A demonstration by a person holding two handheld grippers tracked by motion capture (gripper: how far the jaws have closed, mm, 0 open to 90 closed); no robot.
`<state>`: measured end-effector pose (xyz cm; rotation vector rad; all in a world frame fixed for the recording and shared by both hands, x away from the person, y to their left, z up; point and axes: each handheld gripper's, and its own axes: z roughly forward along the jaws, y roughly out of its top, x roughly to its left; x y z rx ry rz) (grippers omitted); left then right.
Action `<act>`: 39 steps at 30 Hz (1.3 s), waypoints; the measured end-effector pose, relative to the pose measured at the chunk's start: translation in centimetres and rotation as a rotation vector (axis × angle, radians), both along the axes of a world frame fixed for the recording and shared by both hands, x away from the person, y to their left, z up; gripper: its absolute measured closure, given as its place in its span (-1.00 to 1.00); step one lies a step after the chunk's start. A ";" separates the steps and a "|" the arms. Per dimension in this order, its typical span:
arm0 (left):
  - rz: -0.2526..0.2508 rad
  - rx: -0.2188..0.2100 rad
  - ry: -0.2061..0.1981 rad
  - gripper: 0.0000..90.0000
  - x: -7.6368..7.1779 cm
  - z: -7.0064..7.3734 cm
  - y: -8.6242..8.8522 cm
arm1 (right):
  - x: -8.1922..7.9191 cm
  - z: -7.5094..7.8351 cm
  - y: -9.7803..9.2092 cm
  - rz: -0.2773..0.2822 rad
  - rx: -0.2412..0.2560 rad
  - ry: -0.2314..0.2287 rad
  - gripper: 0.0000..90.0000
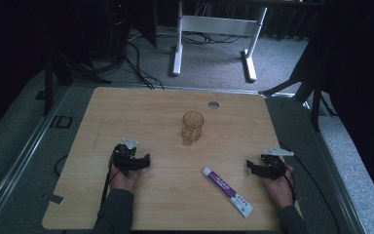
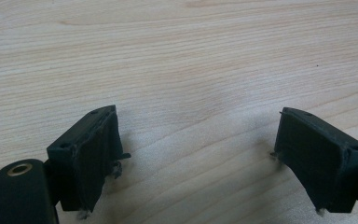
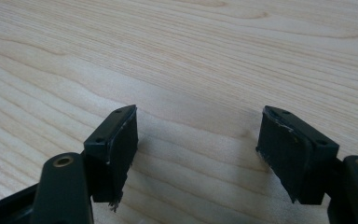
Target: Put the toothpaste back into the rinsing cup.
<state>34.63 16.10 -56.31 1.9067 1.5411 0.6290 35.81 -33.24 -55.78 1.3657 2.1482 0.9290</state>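
Pale wood: the table (image 1: 165,195) has a light, fine-grained top with rounded corners and a small round grey plug near its far edge, upper centre of the high view.
Amber glass: a clear mug (image 1: 193,126) with a handle stands upright at the centre of the frame; it looks empty.
Tube: a white toothpaste tube (image 1: 227,190) with purple print lies flat, slanting from lower centre toward the lower right.
Left hand-held gripper (image 1: 141,162): rests low on the table at lower left of the high view, well apart from the mug, which stands up and to the right of it.
Right hand-held gripper (image 1: 252,167): rests at lower right, just beside the tube's capped end, the tube lying to its left and below; not touching it.
Left jaws: in the left gripper view (image 2: 196,154) the two black padded blocks stand wide apart with bare wood between them.
Right jaws: in the right gripper view (image 3: 198,149) likewise spread wide over bare wood, pad edges frayed.
Hands: each grips its tool from the bottom edge, sleeves dark.
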 end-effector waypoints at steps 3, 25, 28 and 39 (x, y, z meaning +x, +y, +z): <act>0.000 0.000 0.000 -0.69 0.0 0.0 0.0 | 0.0 0.1 0.0 0.003 -0.005 0.007 -0.35; 0.004 0.000 -0.001 -0.69 0.0 0.0 -0.1 | -3.1 3.7 1.3 0.044 -0.080 0.006 -0.09; 0.004 0.000 -0.001 -0.69 0.0 0.0 -0.1 | -3.5 4.2 1.7 0.062 -0.106 0.009 -0.05; 0.004 0.000 0.000 -0.69 0.0 0.0 -0.1 | -4.8 6.0 2.4 0.076 -0.140 0.011 -0.01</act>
